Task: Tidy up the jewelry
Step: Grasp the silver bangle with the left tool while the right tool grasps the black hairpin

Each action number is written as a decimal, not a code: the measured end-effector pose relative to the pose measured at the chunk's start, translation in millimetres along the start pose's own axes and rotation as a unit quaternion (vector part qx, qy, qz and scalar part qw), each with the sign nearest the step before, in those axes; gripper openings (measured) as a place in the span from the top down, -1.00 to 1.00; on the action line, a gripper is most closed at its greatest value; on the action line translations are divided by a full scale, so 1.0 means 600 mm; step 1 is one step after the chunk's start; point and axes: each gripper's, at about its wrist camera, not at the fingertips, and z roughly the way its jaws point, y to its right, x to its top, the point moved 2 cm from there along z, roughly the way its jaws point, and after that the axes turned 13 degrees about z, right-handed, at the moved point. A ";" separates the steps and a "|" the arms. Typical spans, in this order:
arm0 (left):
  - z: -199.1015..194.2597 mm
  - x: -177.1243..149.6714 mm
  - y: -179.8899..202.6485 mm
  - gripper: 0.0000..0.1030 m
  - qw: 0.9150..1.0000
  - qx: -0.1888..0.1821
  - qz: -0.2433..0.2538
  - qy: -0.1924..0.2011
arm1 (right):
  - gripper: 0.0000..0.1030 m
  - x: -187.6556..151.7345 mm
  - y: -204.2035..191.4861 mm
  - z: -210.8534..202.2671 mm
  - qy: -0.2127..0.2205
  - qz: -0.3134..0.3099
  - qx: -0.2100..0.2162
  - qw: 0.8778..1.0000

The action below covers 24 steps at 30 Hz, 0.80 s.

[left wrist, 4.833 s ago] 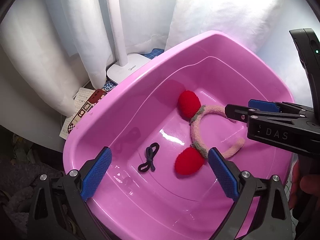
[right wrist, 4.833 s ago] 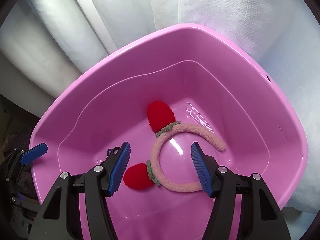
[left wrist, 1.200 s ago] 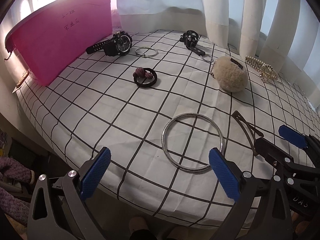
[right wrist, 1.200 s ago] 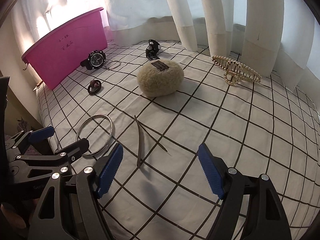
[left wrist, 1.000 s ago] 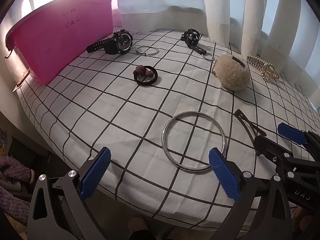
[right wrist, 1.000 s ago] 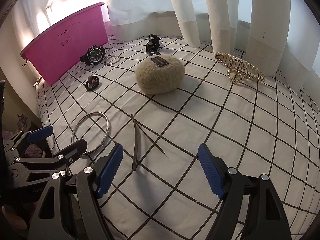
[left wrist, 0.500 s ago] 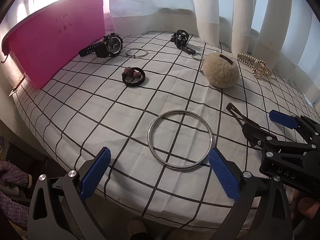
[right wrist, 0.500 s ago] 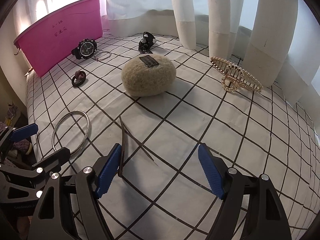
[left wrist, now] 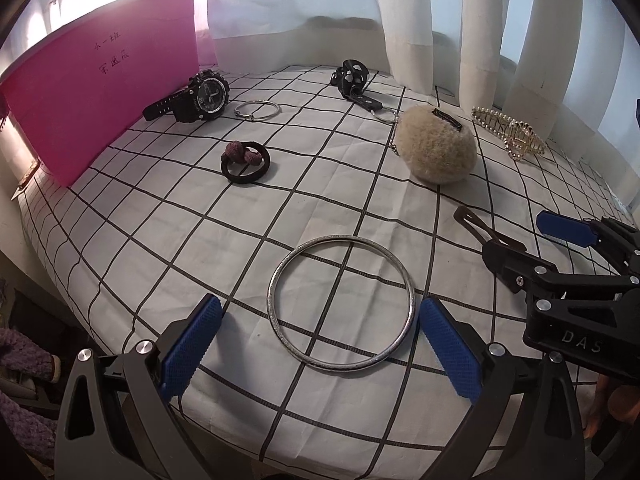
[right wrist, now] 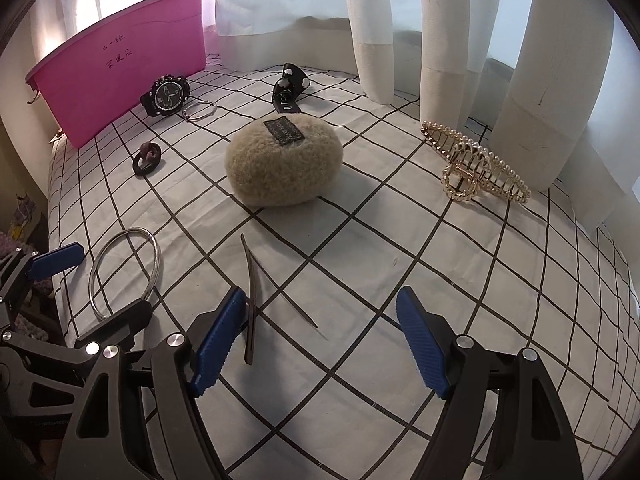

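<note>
The left hand-held gripper point(left wrist: 318, 346) hangs wide open and empty over the silver bangle point(left wrist: 341, 302), which lies flat on the checked desk point(left wrist: 160, 220) near its front edge. The bangle seems to sit just inside the right pad point(left wrist: 448, 346), though distortion blurs this. Shifting right to straddle one side of the rim, then lowering before closing, should grip it cleanly; the right hand-held gripper point(right wrist: 320, 342) also stands wide, beside the brown hair clip point(right wrist: 252, 300).

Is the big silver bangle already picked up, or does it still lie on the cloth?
Not picked up: the large silver bangle lies flat on the checked cloth.
</note>
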 end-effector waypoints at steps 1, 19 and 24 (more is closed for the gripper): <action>0.000 0.000 0.001 -0.90 1.000 0.001 0.000 0.006 | -0.44 0.001 0.000 0.002 0.001 -0.001 0.001 1.000; -0.015 -0.006 0.015 -0.39 0.999 -0.015 0.022 0.041 | 0.12 -0.002 -0.031 -0.001 0.009 -0.031 0.022 0.999; -0.018 -0.010 0.012 -0.39 0.999 -0.014 0.018 0.042 | 0.70 -0.006 -0.034 -0.005 0.017 -0.026 0.021 0.999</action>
